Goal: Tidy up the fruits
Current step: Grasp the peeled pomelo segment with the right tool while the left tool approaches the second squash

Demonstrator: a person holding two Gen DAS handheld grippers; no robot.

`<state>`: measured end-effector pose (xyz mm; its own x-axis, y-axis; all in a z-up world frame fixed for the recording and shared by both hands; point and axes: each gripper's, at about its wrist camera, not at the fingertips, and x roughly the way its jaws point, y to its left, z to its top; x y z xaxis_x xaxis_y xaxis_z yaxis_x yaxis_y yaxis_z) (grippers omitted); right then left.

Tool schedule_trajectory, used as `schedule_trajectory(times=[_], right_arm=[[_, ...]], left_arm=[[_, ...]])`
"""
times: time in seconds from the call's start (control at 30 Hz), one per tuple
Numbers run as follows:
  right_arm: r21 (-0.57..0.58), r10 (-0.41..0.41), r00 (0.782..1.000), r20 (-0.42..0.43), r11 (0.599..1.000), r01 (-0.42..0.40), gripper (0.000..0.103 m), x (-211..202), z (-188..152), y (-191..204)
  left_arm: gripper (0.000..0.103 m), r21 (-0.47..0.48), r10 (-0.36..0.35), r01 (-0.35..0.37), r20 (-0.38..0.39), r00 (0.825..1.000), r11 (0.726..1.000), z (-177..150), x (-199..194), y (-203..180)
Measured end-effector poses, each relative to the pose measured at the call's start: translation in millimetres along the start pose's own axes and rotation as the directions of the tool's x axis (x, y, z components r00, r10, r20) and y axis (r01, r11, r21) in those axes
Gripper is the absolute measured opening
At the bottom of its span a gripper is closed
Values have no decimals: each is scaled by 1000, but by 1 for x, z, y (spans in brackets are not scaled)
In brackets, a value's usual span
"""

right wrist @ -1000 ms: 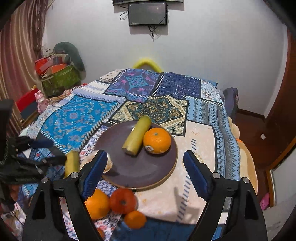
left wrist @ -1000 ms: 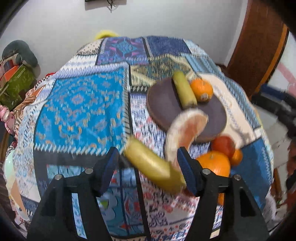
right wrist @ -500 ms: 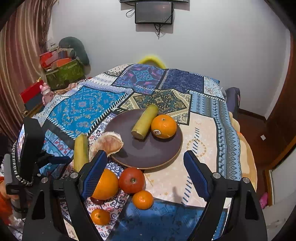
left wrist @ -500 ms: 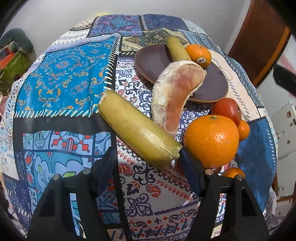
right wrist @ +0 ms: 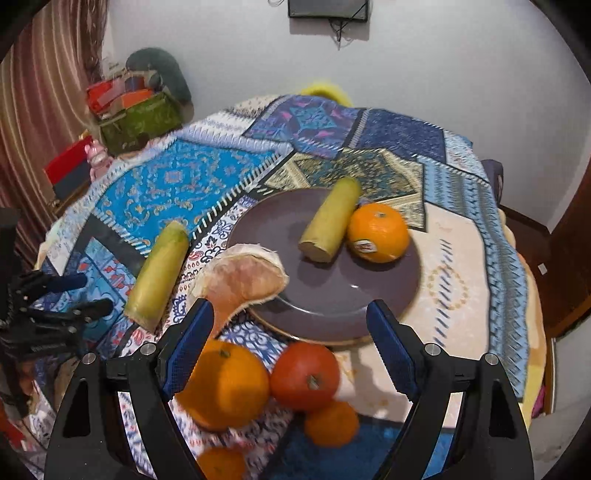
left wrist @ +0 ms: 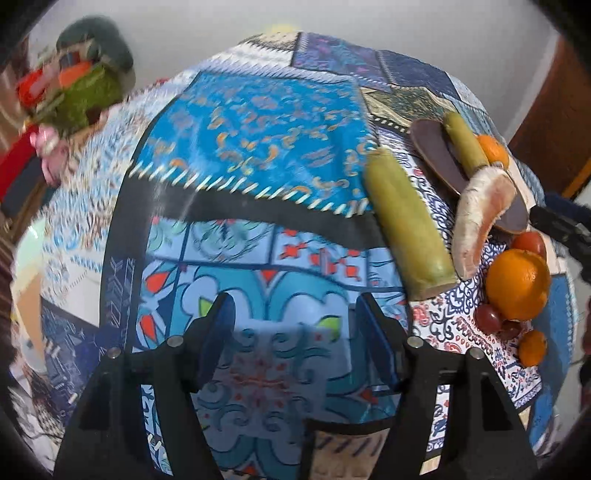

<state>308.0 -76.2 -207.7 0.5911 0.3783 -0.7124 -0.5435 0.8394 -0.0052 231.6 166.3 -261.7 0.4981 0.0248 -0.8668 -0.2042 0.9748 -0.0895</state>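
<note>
Left tongs released over patterned cloth, right tongs released above tomato, plate beyond

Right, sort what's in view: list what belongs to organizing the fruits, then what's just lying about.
Job: brown plate, two green sugarcane pieces, pomelo segment, oranges, tomato, mandarins.

Lying about: green bag, wall screen, curtain.
</note>
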Motion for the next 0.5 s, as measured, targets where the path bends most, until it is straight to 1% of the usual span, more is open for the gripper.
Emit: schedule_trajectory(times=[0.1, 0.27, 0.37, 0.47, 0.5], right_arm=[[-16, 22, 1000, -17, 1000, -23, 81, 15, 4, 11], [-6, 57, 997, -54, 998, -57, 81, 34, 14, 12], [0, 65, 995, -77, 998, -66, 81, 43, 17, 12], [3, 83, 993, -79, 997, -83, 81, 47, 19, 13], [0, 87, 993, -74, 996, -87, 76, 46, 18, 15]], left_arm=[[68, -11, -22, 22, 26, 999, 1000, 0, -6, 5], [68, -21, -82, 83, 50, 995, 996, 12, -9, -1], [68, 3, -85, 85, 58, 995, 996, 22, -7, -11], [68, 19, -100, 99, 51, 994, 995, 29, -3, -21], [68, 24, -107, 106, 48, 993, 994, 30, -3, -24]])
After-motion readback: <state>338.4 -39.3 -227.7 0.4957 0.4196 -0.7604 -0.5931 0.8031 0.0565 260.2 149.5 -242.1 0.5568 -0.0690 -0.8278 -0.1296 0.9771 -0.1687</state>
